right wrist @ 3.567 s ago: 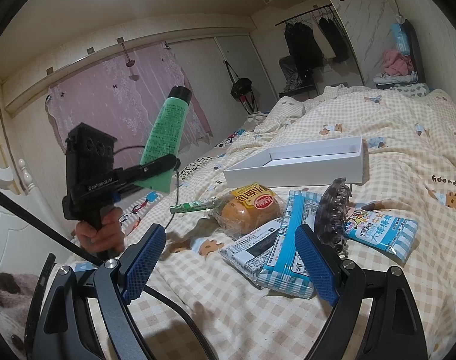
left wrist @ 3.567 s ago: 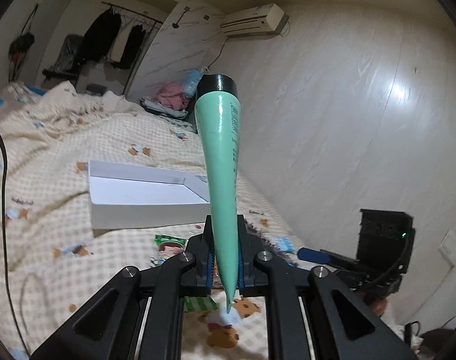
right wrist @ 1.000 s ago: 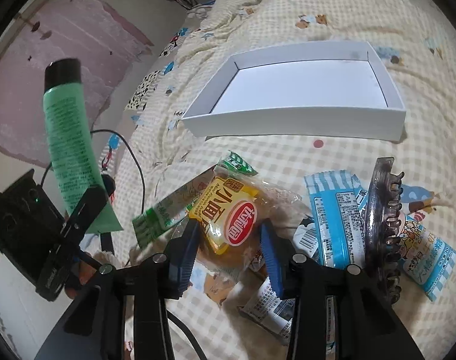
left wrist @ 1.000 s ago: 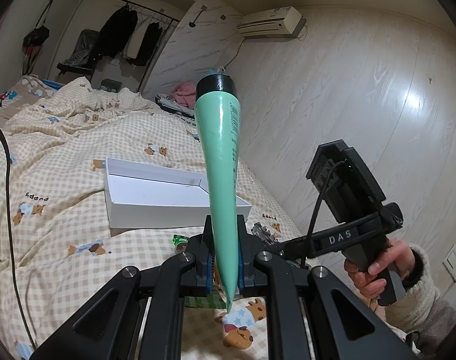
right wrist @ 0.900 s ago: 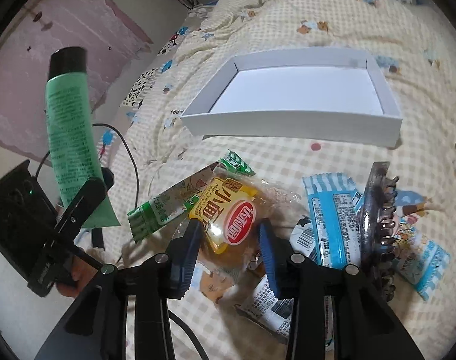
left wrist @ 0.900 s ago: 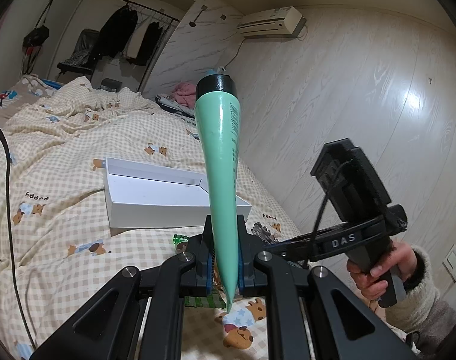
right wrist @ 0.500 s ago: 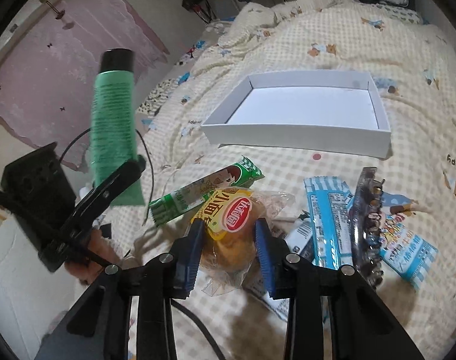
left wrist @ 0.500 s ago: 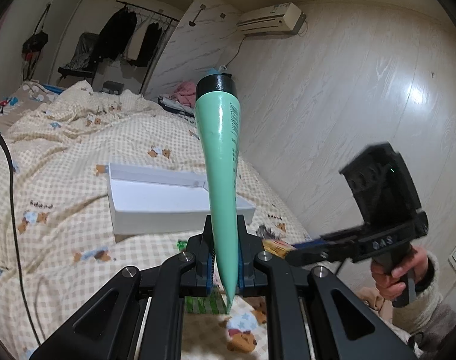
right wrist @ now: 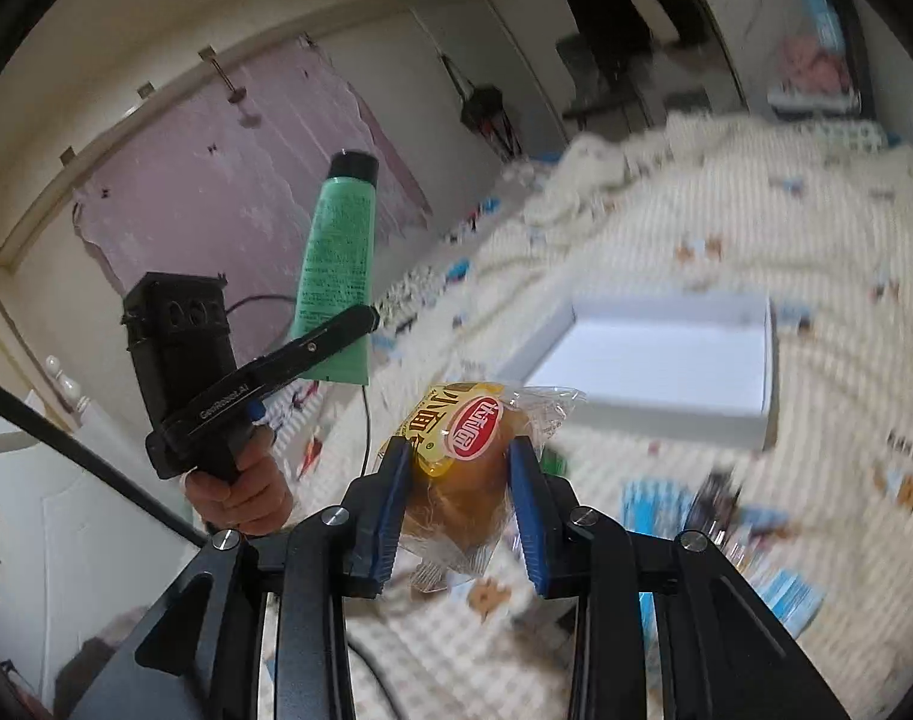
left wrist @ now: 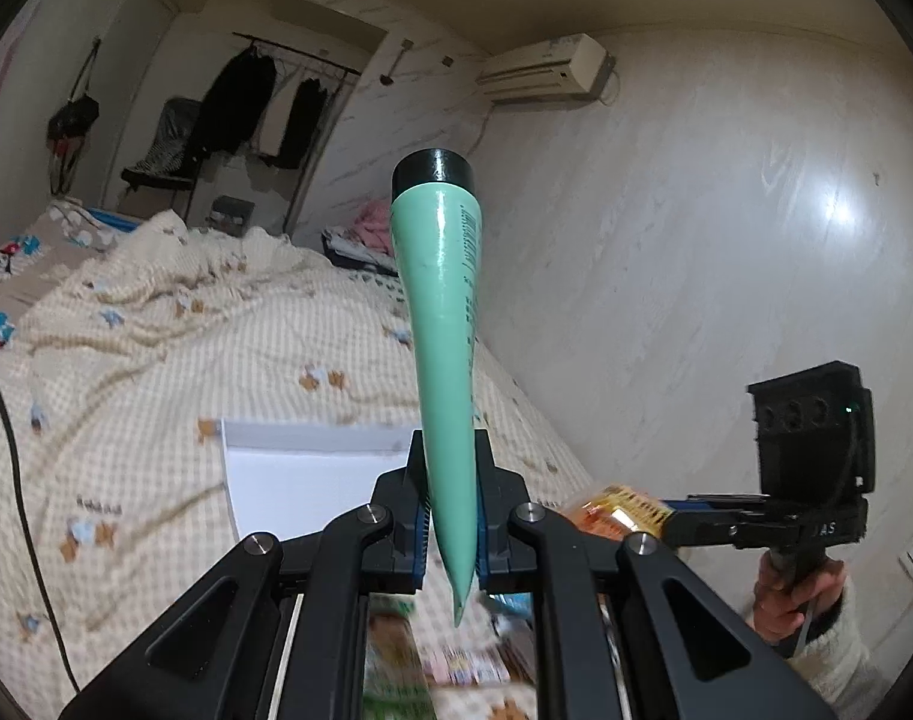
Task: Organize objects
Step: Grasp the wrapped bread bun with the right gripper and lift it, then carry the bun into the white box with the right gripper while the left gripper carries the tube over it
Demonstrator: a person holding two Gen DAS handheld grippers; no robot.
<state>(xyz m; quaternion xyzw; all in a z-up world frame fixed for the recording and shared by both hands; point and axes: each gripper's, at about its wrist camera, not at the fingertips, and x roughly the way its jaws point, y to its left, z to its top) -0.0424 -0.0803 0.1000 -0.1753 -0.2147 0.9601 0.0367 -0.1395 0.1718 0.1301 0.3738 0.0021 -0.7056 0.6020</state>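
My left gripper (left wrist: 450, 516) is shut on the flat end of a green tube with a black cap (left wrist: 441, 324), which stands upright above the bed. The same green tube (right wrist: 336, 252) shows at the left of the right wrist view, held by the left gripper (right wrist: 360, 318). My right gripper (right wrist: 459, 468) is shut on a wrapped bun in a yellow and red packet (right wrist: 465, 450), lifted off the bed. That wrapped bun (left wrist: 618, 513) also appears at the right of the left wrist view. A white open box (right wrist: 726, 408) lies on the checked bedspread beyond it.
Blue-striped packets (right wrist: 648, 495) and a dark hair claw (right wrist: 714, 498) lie blurred on the bed at the right. A green snack packet (left wrist: 390, 654) lies below my left gripper. A black cable (left wrist: 12, 444) runs along the bed's left. Hanging clothes (left wrist: 234, 102) stand at the back.
My right gripper closed on the bun and lifted it off the bed, tilting up from the pile. My left gripper rose with the tube.
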